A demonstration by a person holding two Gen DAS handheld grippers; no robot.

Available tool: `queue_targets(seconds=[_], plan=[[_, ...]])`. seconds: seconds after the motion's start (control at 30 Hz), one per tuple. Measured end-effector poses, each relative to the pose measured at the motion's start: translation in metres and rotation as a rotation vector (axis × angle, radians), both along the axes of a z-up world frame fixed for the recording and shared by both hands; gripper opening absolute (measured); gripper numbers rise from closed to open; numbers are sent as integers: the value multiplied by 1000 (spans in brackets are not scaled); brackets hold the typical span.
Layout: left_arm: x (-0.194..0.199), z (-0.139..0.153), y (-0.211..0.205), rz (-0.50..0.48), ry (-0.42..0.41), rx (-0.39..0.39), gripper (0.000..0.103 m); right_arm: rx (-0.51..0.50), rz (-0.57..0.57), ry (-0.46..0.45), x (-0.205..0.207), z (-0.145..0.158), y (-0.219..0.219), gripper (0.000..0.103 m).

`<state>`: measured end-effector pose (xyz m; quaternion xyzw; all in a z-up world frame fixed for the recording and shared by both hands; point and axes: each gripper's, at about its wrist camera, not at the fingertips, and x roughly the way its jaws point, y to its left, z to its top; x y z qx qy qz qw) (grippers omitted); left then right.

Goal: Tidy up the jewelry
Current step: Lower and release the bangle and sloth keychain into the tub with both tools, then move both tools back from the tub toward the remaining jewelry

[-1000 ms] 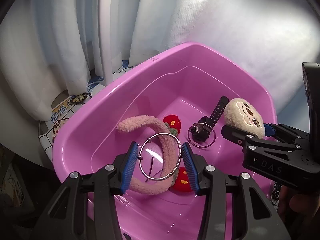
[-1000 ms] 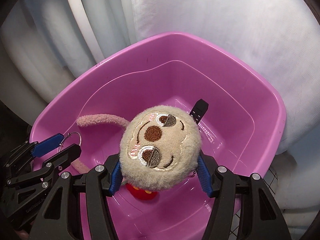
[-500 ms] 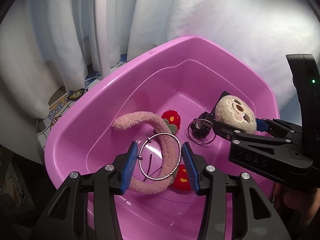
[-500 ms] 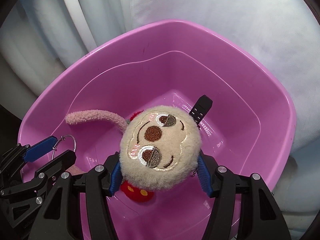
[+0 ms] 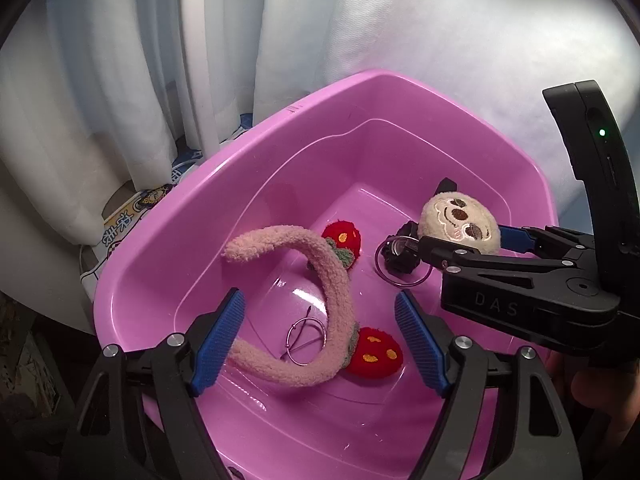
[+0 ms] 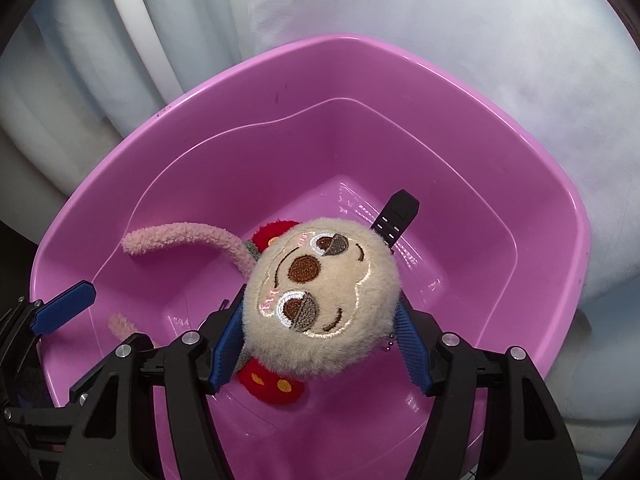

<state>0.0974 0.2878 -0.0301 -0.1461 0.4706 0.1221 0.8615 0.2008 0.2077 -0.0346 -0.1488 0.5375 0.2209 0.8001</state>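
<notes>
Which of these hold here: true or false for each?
1. The silver bangle lies in the pink tub. True.
2. The left hand-held gripper grips the bangle. False: its jaws are opening, with the bangle lying loose below.
3. The plush face sits between the right hand-held gripper's fingers. True.
4. The tub holds no watch. False: a black watch lies in it.
5. The headband has blue pom-poms. False: they are red.
</notes>
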Motion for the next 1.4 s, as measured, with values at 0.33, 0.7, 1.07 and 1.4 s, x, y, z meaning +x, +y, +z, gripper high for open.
queue_targets(seconds=[0.33, 0.7, 1.07, 1.4], plan=[[-4, -2, 8, 18, 1, -20, 83, 3, -1, 0, 2, -1, 0, 68], [-10, 3, 8, 24, -10, -15, 83, 22, 11, 5, -4, 1, -1, 68], [-28, 20, 14, 45, -41, -19, 83, 43, 52, -31, -22, 17, 7, 70], [-52, 45, 14, 55, -95, 7, 83, 62, 65, -81, -43, 37, 4, 71]])
